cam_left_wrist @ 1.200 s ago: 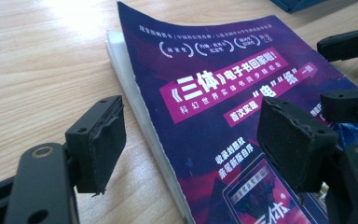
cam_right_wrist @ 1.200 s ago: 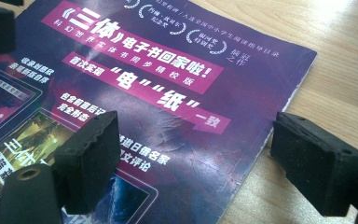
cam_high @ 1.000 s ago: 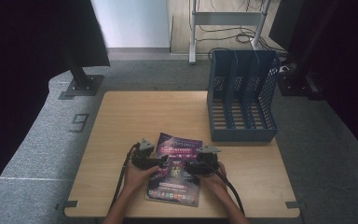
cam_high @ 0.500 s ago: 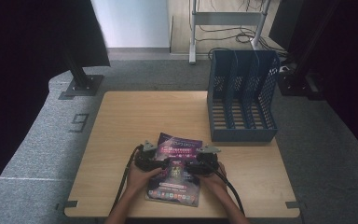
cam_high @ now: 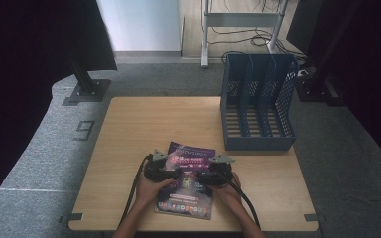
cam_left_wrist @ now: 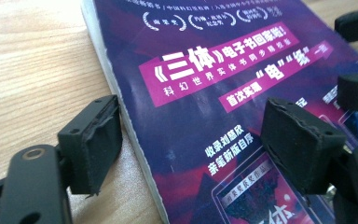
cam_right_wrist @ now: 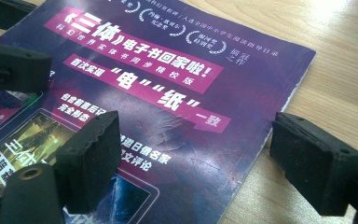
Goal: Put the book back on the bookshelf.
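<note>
Purple and glossy, the magazine lies flat near the wooden table's front edge in the high view, a blue file rack behind it. Left gripper view: jaws wide, straddling its white-edged spine beneath "三体". Right gripper view: jaws wide across its other edge.

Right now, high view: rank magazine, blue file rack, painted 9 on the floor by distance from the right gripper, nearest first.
1. Magazine: directly under the right gripper, on the table's near edge.
2. Blue file rack: beyond it, at the table's far right corner.
3. Painted 9: off the table, on the floor to the left.
</note>
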The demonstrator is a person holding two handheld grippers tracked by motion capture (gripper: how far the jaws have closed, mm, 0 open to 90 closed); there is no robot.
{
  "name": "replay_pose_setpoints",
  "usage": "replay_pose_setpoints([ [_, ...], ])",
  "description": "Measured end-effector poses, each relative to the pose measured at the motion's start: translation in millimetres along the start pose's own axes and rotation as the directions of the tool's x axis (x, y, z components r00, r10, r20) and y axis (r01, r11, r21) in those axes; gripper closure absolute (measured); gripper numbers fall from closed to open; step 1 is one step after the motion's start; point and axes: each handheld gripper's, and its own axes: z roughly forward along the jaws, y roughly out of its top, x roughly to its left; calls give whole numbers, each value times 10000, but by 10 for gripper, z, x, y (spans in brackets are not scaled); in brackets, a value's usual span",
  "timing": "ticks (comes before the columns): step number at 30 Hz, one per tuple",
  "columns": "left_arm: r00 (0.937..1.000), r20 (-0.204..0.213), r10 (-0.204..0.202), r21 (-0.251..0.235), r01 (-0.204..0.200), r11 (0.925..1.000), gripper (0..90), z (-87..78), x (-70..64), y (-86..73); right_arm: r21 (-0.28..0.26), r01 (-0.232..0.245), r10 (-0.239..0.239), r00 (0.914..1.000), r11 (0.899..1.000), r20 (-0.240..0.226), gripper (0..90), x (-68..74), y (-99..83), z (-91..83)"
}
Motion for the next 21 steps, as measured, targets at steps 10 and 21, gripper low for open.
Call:
replay_pose_setpoints([
  [10,9984,492,-284,-490,308,9983,251,-111,8,29,-8,-8,8,10000,10000,4,162,0,-1,0],
  [21,9815,1909,131,-980,58,9952,297,-180,-106,92,8,-17,17,10000,10000,21,163,3,-1,-2],
])
